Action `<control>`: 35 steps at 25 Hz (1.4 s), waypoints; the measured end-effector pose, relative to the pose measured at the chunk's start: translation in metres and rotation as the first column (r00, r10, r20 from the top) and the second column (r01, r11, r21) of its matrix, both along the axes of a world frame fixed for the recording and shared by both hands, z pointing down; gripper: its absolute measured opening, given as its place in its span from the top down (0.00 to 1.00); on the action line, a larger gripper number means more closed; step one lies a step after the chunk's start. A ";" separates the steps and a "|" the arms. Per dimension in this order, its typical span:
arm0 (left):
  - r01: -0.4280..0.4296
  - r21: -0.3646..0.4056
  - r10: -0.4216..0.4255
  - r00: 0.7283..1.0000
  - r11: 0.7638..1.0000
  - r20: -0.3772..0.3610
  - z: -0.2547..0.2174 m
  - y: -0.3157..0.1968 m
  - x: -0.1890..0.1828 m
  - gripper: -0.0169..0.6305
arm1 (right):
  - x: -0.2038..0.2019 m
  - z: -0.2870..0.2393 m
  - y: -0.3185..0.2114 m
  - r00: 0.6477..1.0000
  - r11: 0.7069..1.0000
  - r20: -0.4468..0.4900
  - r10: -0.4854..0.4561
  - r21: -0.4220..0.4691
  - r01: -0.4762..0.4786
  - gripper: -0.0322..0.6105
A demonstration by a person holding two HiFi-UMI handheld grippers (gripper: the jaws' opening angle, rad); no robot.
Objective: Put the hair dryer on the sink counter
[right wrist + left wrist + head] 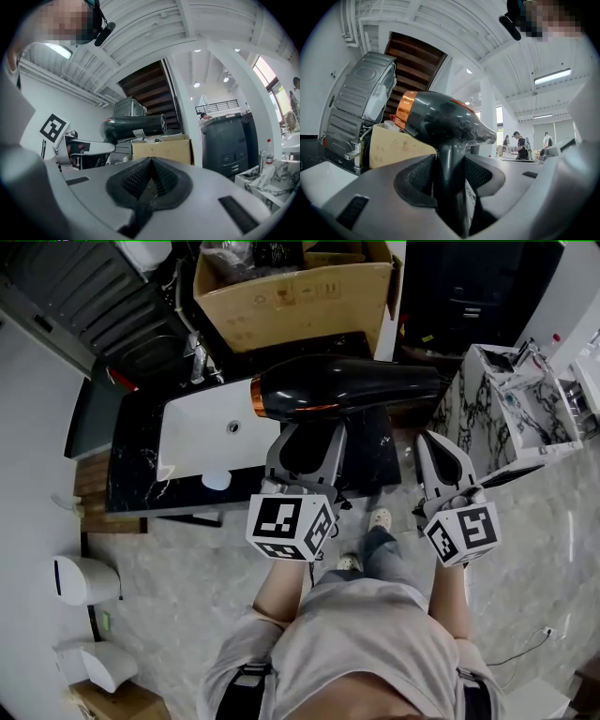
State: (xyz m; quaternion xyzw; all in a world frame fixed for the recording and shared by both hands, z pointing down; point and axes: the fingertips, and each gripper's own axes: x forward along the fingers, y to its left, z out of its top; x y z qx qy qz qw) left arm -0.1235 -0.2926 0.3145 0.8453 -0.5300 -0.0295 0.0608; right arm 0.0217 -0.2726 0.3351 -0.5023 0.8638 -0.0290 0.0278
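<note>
A black hair dryer (347,385) with a copper ring at its rear is held up above the black sink counter (131,456). My left gripper (307,439) is shut on its handle, which stands between the jaws in the left gripper view, hair dryer (440,117) body on top. The white basin (211,437) lies in the counter just left of the dryer. My right gripper (441,460) hangs to the right, shut with nothing in it; its view shows the hair dryer (136,126) off to the left.
A cardboard box (295,287) stands behind the counter, beside a faucet (197,357). A marble-patterned unit (506,413) is on the right. White wall fixtures (84,579) sit at the lower left. The person's feet (366,540) are on the tiled floor.
</note>
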 end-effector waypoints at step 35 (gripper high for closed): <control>0.187 -0.394 -0.181 0.982 0.900 0.052 0.166 -0.225 -0.026 0.68 | 0.001 0.054 -0.216 0.988 0.979 -0.051 -0.143 -0.154 0.133 0.94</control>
